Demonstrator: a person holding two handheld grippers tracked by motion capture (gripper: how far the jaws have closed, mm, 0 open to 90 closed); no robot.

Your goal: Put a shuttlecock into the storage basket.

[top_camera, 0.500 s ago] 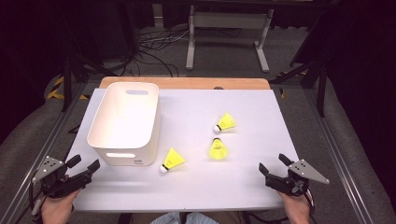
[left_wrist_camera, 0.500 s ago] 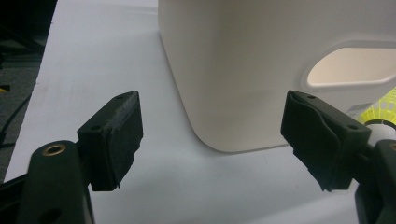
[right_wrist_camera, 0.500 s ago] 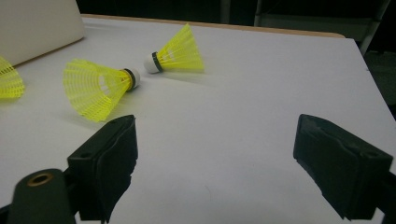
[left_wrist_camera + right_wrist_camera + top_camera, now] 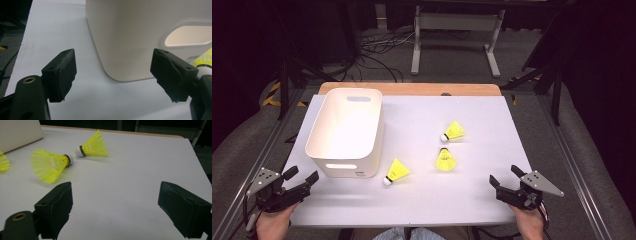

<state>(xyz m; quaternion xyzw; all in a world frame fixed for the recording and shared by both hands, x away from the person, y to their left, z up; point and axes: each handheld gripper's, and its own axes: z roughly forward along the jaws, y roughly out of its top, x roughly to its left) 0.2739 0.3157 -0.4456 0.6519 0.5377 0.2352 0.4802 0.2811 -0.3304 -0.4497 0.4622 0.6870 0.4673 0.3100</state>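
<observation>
While both tools idle at the near table edge, the left gripper point(image 4: 302, 181) at 7 o'clock and the right gripper point(image 4: 504, 177) at 5 o'clock have jaws spread wide, nothing between them. 3 yellow shuttlecocks lie on the white table point(image 4: 422, 200): the near shuttlecock point(image 4: 396, 171) just beside the white bin point(image 4: 346, 131), at 4 o'clock from it, the middle shuttlecock point(image 4: 445, 159) near table centre, the far shuttlecock point(image 4: 454, 131) at 12 o'clock from that. Likely very light, skirts thin and crushable, prone to roll. Best grip looks like the white cork tip or skirt base, gentle squeeze. Right gripper faces the middle shuttlecock point(image 4: 51, 165) closest.
</observation>
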